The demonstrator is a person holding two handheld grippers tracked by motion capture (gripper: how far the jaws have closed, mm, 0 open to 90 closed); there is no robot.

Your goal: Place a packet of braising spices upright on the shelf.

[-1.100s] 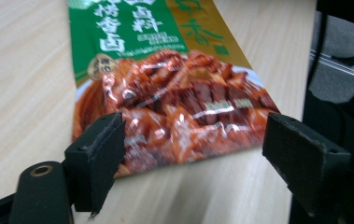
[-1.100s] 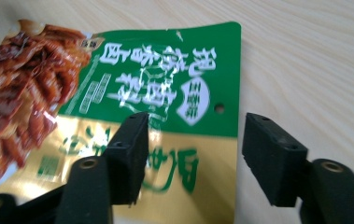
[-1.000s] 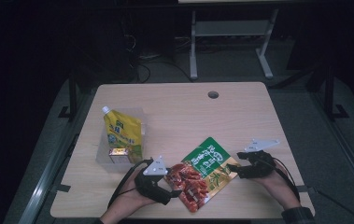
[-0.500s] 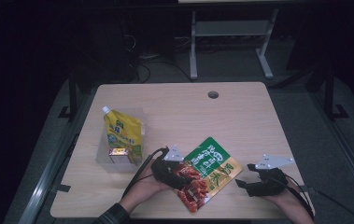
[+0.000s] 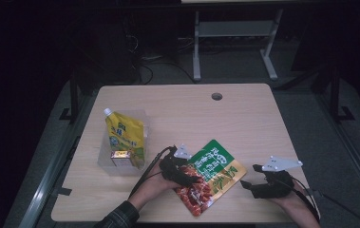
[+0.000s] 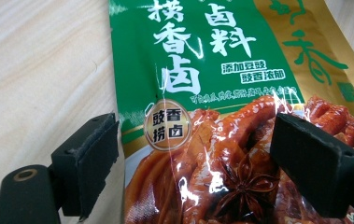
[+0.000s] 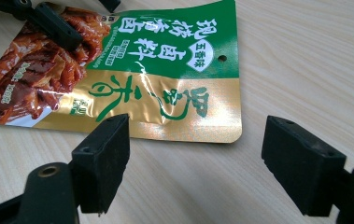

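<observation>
A flat food pouch [image 5: 212,172], green and gold with a red meat picture, lies near the table's front edge. My left gripper [image 5: 189,176] hovers low over its left, red end. In the left gripper view [image 6: 195,158] the jaws stand open astride the pouch [image 6: 212,140], one pad over bare wood and the other over the foil, neither pressing. My right gripper [image 5: 245,184] rests just right of the pouch. Its jaws [image 7: 195,163] have just been opening and hold nothing; the pouch's gold end [image 7: 165,112] lies ahead of them. The left gripper's finger [image 7: 53,21] shows beyond.
A yellow spout pouch [image 5: 125,135] and a small box [image 5: 120,154] sit in a clear bin [image 5: 105,161] at the table's left. A cable hole [image 5: 216,96] marks the far side. The front edge of the table [image 5: 168,219] runs close under both hands.
The left gripper moved right and down onto the pouch's red end. The right gripper drew back from the pouch's right edge toward the near right. The pouch lies where it was.
</observation>
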